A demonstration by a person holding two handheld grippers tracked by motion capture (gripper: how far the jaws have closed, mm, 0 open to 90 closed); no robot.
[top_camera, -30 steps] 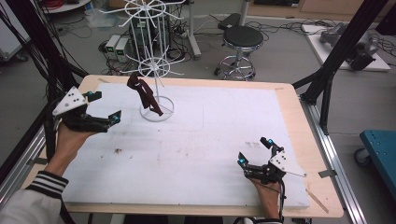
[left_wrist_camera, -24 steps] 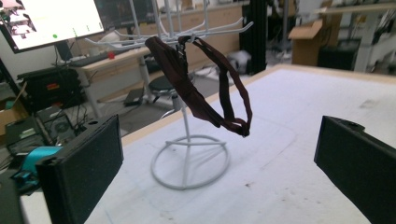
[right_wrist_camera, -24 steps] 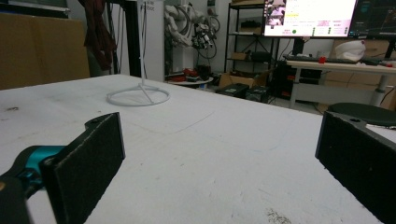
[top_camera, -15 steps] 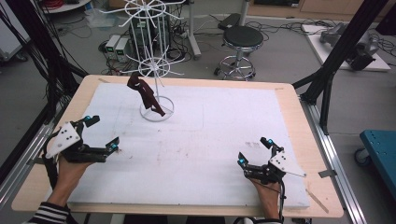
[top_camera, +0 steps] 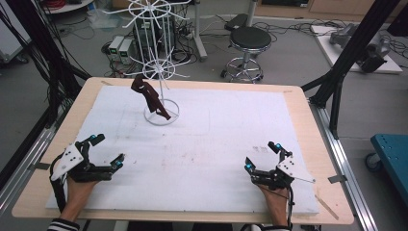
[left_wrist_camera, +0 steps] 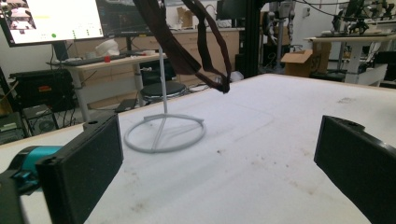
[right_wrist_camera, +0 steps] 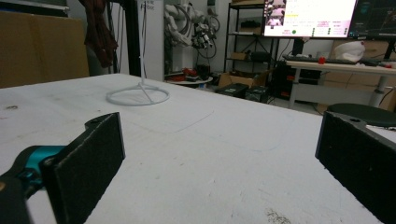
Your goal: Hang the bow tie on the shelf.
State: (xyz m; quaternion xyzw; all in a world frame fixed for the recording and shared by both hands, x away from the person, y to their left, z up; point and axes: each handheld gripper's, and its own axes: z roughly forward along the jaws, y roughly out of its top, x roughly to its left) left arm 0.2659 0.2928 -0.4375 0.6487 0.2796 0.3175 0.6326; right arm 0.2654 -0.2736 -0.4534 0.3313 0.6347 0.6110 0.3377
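Both grippers, left (top_camera: 103, 154) and right (top_camera: 262, 156), sat spread; upper left, the limp dark-brown strap (top_camera: 150, 97) on the white wire rack (top_camera: 161, 72) looked light, best pinched mid-loop.

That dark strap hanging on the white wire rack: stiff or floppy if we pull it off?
Probably floppy: the dark strap droops in loose loops from a rack arm, its end dangling above the table. Likely light; the thin arm isn't visibly bent. The white wire rack is tall on a small ring base, so tugging sideways might tip it.
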